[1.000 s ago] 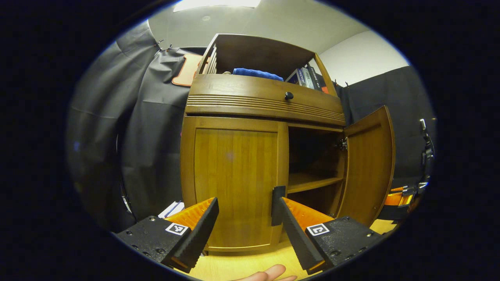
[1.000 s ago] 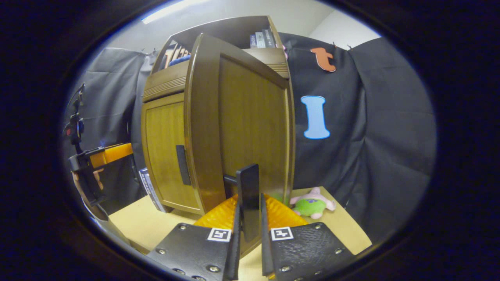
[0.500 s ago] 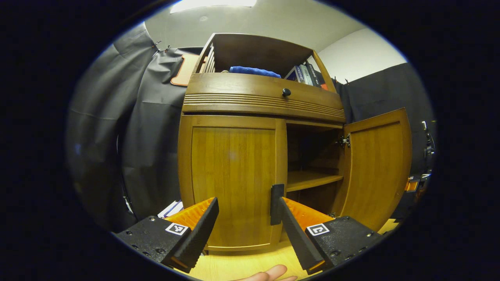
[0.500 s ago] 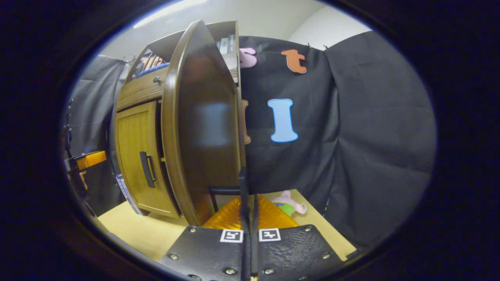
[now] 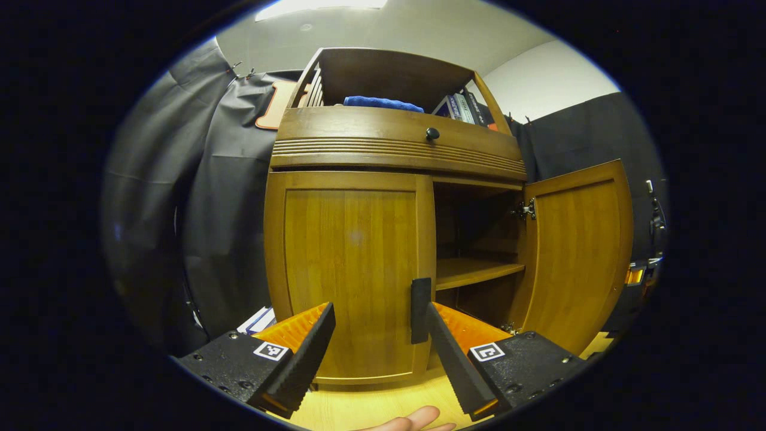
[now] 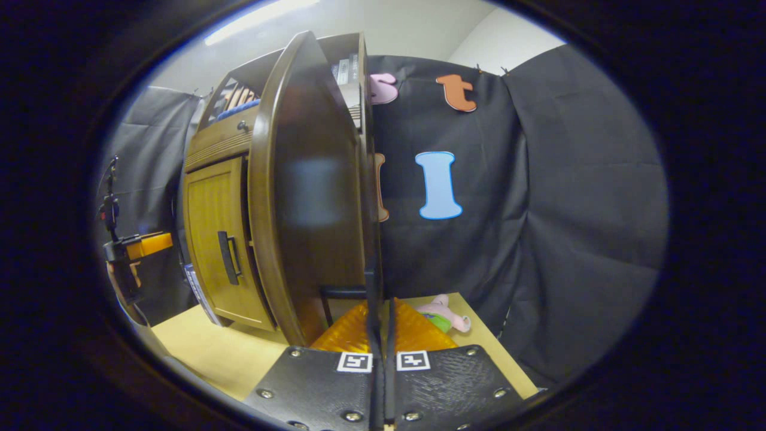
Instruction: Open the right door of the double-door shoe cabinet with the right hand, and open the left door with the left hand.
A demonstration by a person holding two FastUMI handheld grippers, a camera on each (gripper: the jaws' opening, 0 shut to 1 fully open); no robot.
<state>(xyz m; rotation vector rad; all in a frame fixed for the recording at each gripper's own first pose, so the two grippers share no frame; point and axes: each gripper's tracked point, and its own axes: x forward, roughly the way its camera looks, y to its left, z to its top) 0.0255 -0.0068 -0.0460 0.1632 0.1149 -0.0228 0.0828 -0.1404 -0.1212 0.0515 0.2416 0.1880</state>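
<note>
A: Where does the brown wooden double-door shoe cabinet (image 5: 395, 239) stand?

B: On the pale wooden tabletop (image 5: 365, 407), against the black cloth. Its right door (image 5: 577, 251) is swung wide; its left door (image 5: 350, 275) sits flush in the frame.

A: What is inside?

B: The opened right compartment shows one bare wooden shelf (image 5: 476, 272) with dark space above and below. I see nothing lying on it. The left compartment is hidden behind its door.

A: And the open top bay?

B: A folded blue cloth (image 5: 383, 103) lies there, with upright books (image 5: 464, 108) to its right. Below runs a ribbed drawer front with a small black round knob (image 5: 432, 133).

A: The left gripper (image 5: 374, 335)?

B: Its jaws are spread wide and hold nothing. The left door's black vertical handle (image 5: 421, 310) shows just beside its right finger; I cannot tell whether they touch.

A: The right gripper (image 6: 382, 359)?

B: Its fingers are pressed nearly together around the thin black handle of the right door (image 6: 344, 292), gripping it. In the right gripper view that door is seen edge-on.

A: Anything beyond?

B: A small pink and green plush toy (image 6: 443, 314) lies on the tabletop beside the cabinet, near the cloth wall.
</note>
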